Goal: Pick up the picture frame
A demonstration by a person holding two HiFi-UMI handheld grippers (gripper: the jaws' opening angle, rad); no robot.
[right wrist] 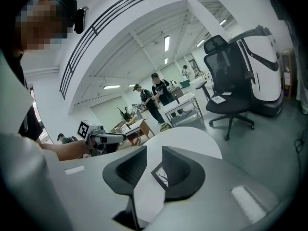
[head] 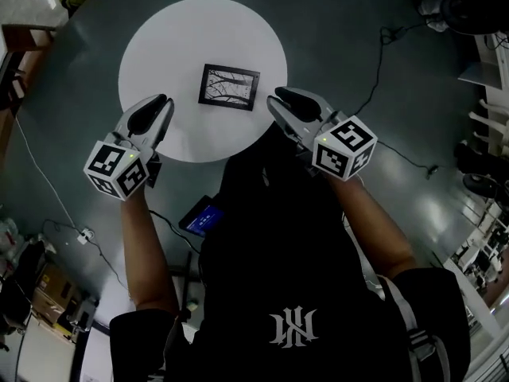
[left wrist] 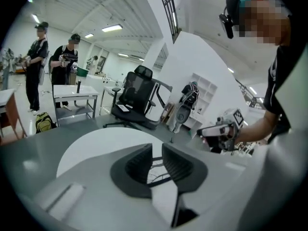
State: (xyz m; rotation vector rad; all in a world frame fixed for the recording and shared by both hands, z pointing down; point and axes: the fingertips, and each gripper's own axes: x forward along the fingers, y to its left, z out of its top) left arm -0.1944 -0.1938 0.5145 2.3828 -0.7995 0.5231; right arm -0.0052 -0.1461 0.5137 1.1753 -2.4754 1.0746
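A small black picture frame (head: 229,87) with a branch drawing lies flat on the round white table (head: 159,54), right of its middle. My left gripper (head: 165,103) hovers over the table's near left edge, pointing at the frame from the lower left, its jaws apart with nothing between them. My right gripper (head: 277,96) sits just right of the frame at the table's rim, jaws likewise apart and empty. In the left gripper view the frame (left wrist: 156,173) shows through the gap of the left gripper (left wrist: 157,150). In the right gripper view a corner of the frame (right wrist: 162,175) shows past the right gripper (right wrist: 154,154).
Dark floor surrounds the table, with a cable (head: 382,62) at the right and a small blue-lit device (head: 205,217) by my legs. A black office chair (left wrist: 137,97) and work tables with people (left wrist: 36,66) stand beyond the table.
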